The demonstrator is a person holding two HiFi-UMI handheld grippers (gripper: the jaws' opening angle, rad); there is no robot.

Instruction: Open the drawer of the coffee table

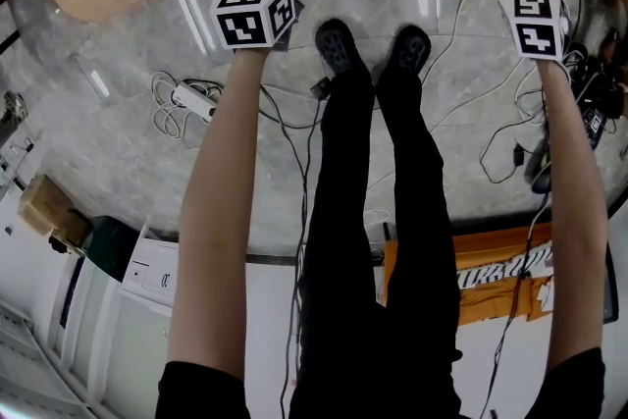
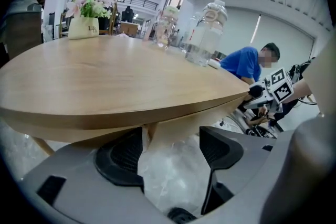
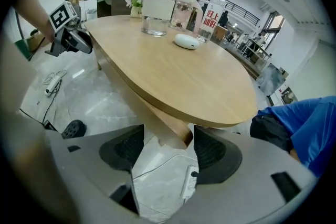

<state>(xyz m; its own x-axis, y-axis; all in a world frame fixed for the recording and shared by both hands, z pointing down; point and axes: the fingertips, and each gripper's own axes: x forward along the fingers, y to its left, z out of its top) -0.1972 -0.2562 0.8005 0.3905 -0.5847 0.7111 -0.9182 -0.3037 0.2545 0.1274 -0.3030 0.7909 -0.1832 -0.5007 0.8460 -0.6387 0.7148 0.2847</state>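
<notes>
Both the left gripper (image 2: 170,136) and right gripper (image 3: 164,139) hold fingers wide and empty at the bench (image 2: 115,81) edge; gripping its rim instead of a drawer could topple the jars (image 3: 157,5).

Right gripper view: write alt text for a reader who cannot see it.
The right gripper, jaws open, faces the wooden piece beneath an oval coffee table without gripping it. Glass jars stand on top; the left gripper appears upper left.
</notes>
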